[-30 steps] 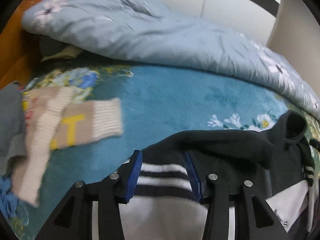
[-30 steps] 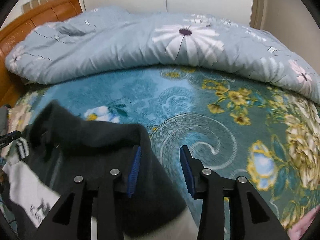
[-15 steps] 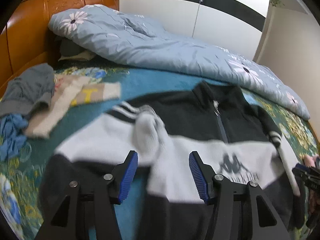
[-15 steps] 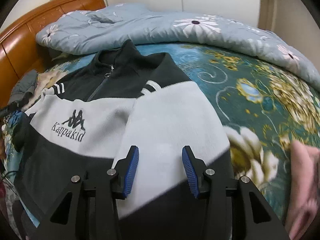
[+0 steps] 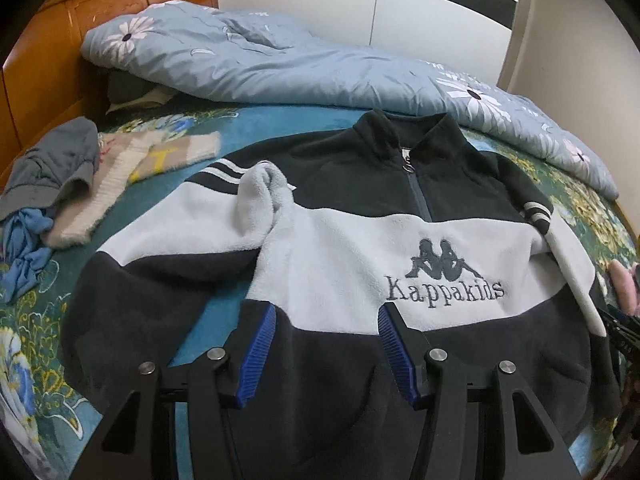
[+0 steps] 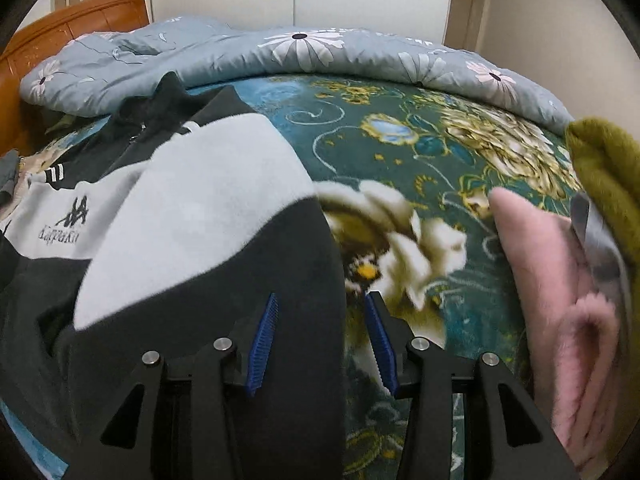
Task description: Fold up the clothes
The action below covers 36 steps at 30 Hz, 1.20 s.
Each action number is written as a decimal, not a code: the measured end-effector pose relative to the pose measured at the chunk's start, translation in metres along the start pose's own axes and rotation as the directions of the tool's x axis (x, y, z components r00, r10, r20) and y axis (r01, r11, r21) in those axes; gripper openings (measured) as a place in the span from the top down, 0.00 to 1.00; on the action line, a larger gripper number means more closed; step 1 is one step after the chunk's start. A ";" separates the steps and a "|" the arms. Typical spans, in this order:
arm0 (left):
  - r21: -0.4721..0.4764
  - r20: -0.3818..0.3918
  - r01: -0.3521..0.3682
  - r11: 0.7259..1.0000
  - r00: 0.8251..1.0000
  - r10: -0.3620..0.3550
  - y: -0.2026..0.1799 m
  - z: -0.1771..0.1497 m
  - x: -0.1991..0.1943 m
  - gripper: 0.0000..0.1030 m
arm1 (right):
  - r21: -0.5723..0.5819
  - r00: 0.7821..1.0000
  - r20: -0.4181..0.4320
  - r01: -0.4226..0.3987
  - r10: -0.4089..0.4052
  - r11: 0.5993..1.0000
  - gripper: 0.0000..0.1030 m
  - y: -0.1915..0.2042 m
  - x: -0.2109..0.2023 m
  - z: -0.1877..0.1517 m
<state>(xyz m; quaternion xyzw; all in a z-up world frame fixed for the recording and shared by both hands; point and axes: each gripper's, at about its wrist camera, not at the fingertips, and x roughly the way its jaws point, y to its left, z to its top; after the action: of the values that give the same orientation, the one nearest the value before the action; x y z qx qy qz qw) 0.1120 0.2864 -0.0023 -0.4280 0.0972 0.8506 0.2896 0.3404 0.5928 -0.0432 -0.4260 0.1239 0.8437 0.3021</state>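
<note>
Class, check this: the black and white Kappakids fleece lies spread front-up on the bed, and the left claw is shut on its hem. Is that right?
Not quite. The fleece does lie spread front-up on the bed, but the left claw is open above the hem, gripping nothing. The left wrist view shows this.

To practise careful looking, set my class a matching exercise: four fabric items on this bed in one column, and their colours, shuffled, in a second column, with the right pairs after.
Column 1
1. fleece jacket
2. quilt
3. folded garment on the right side of the bed
4. crumpled cloth at the left edge

Column 2
A. pink
B. black and white, with a logo on the chest
C. bright blue
D. pale blue with daisies

Pairs: 1-B, 2-D, 3-A, 4-C
</note>
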 end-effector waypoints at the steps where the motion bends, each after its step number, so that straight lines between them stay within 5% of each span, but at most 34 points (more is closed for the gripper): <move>1: 0.006 -0.001 -0.001 1.000 1.000 0.002 -0.002 0.000 0.000 0.44 | -0.012 1.000 0.009 0.018 -0.018 1.000 0.54 0.003 -0.002 -0.003; 11: 0.087 -0.050 -0.026 0.996 0.998 0.031 -0.023 -0.008 0.015 0.44 | -0.082 0.995 0.048 0.088 -0.084 0.993 0.54 0.015 0.000 -0.010; 21: 0.098 -0.073 -0.026 0.995 0.997 0.033 -0.028 -0.012 0.022 0.44 | -0.064 0.997 0.046 0.065 -0.062 0.996 0.54 0.013 0.002 -0.011; 26: 0.089 -0.072 -0.021 0.996 0.997 0.028 -0.026 -0.012 0.021 0.44 | -0.064 0.999 0.053 0.000 0.003 0.998 0.93 0.017 -0.002 -0.011; 31: 0.069 -0.052 -0.009 0.998 0.999 0.013 -0.019 -0.009 0.013 0.44 | -0.041 0.995 0.092 -0.025 0.029 0.999 0.93 0.002 -0.018 0.006; 36: 0.029 -0.017 -0.004 1.000 1.000 0.004 -0.003 -0.004 0.004 0.44 | -0.079 0.975 0.176 0.150 -0.134 0.986 0.93 -0.024 -0.036 0.057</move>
<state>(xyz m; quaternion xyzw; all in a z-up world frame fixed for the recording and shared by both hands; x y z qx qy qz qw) 0.1146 0.2890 -0.0081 -0.4307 0.1130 0.8460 0.2932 0.3349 0.6240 0.0214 -0.3737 0.0279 0.8581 0.3511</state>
